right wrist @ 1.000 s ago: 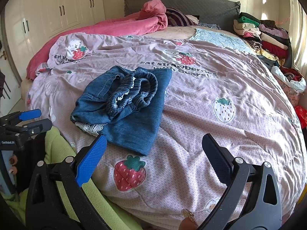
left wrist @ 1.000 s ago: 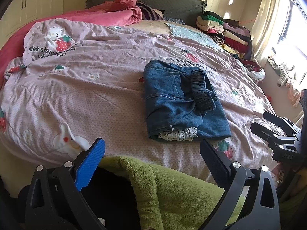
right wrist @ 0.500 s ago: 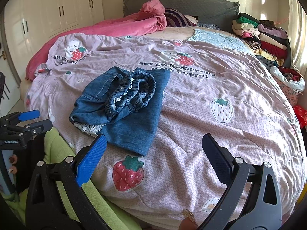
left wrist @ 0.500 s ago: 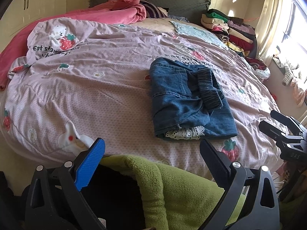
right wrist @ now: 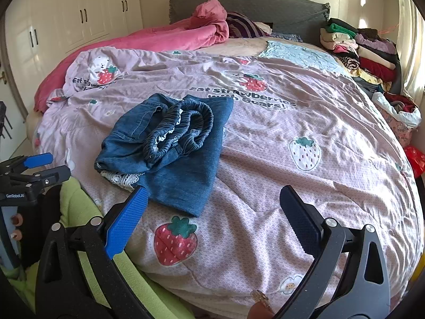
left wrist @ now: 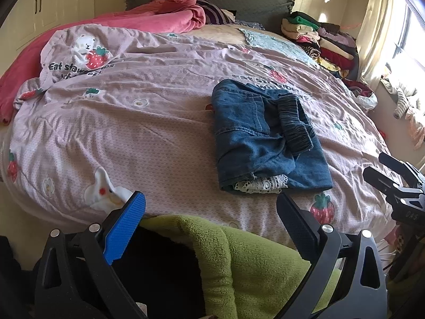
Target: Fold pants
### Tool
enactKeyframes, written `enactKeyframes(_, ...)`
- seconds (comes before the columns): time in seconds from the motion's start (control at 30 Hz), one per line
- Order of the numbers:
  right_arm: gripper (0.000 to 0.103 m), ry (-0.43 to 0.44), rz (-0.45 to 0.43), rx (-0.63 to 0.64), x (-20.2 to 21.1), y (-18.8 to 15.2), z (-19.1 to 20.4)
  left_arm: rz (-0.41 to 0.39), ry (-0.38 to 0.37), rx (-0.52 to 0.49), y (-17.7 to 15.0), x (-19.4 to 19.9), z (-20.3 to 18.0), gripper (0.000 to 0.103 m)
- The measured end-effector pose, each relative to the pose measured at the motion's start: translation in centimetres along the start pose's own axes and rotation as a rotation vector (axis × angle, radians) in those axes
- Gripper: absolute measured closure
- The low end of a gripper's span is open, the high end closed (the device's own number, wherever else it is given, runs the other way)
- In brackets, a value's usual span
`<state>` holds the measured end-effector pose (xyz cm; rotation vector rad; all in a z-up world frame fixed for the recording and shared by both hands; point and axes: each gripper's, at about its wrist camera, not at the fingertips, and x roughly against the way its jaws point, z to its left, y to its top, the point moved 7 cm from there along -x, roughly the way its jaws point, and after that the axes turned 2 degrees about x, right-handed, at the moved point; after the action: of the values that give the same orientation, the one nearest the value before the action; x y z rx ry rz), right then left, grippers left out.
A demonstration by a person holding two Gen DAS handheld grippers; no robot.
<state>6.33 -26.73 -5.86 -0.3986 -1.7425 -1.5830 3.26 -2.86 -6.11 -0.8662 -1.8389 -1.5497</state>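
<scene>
The blue denim pants lie folded into a compact stack on the pink strawberry duvet, elastic waistband on top and white lace trim showing at the near edge. They also show in the right wrist view. My left gripper is open and empty, held back from the bed's near edge over green fleece. My right gripper is open and empty, above the duvet just near the pants' corner. Each gripper shows in the other's view: the right, the left.
Green fleece clothing fills the near foreground. A pink blanket lies at the head of the bed. A stack of folded clothes stands at the far right by the grey headboard. White wardrobes stand left.
Both grippers have drifted slightly; the pants sit a little further right in the left wrist view. The pants themselves have not moved. Both grippers stay open.
</scene>
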Motion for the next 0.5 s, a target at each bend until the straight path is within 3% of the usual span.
enactKeyframes(0.3, 0.009, -0.010, 0.005, -0.003, -0.1, 0.1, -0.3, 0.010, 0.039, 0.003, 0.0, -0.3, 0.6, 0.004)
enactKeyframes(0.5, 0.009, -0.043, 0.011, -0.018, -0.4, -0.1, -1.6, -0.025, 0.071, 0.060, 0.8, 0.0, 2.5, 0.005)
